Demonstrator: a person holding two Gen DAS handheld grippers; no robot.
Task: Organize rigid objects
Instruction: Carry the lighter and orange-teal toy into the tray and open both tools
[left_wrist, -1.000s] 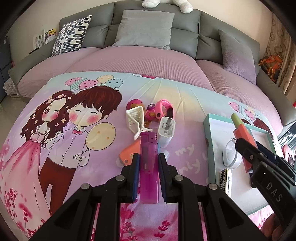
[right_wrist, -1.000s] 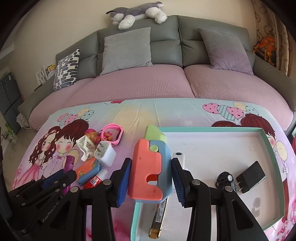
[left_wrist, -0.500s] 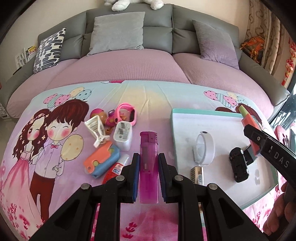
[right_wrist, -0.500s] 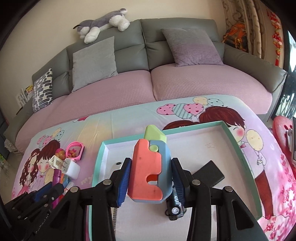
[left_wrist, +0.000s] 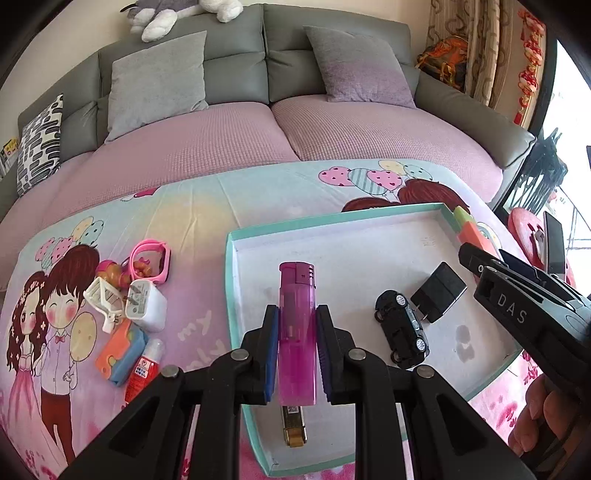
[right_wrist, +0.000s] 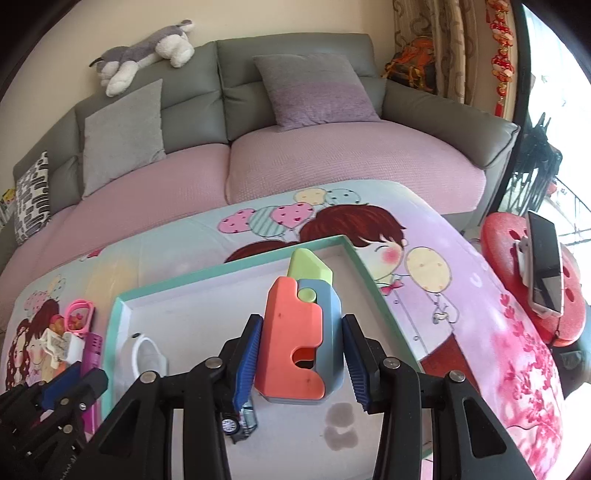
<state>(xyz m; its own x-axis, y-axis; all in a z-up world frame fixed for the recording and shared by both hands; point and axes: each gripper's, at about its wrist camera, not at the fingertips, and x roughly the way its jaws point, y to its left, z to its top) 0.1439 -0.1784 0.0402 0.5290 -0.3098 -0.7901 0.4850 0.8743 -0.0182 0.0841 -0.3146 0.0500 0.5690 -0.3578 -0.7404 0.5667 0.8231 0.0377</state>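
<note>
In our left hand-held gripper (left_wrist: 295, 356) we hold a translucent magenta lighter (left_wrist: 296, 332), clamped upright between the blue pads, its cap end pointing toward 12 o'clock over the tray (left_wrist: 236, 295). Our right hand-held gripper (right_wrist: 301, 363) is closed on a toy knife (right_wrist: 301, 332) with a coral front plate, a grey-blue back and a pale green tip; it too hangs over the tray, near the far corner.

The tray is shallow, white inside with a mint-green rim. In the left wrist view it holds a black toy car (left_wrist: 404, 334) at about 3 o'clock of the lighter, a black plug adapter (left_wrist: 437, 291) just beside the car, and a gold-coloured bar (left_wrist: 293, 428) at 6 o'clock, partly hidden under the lighter. The right wrist view also shows a white round object (right_wrist: 142, 354) near the tray's left wall.

At 9 o'clock of the tray, loose things lie on the surface: a white charger (left_wrist: 146, 304), a white clip (left_wrist: 103, 297), a pink ring-shaped toy (left_wrist: 151, 260), a second orange and blue toy knife (left_wrist: 120, 350) and a small red and white tube (left_wrist: 144, 369).

The surface is covered by a cartoon cloth (left_wrist: 177, 206) with balloons and a boy and girl. Beyond it, at 12 o'clock, stands a grey sofa (left_wrist: 236, 44) with mauve seat covers, cushions and a plush dog (left_wrist: 177, 11) on its back.
</note>
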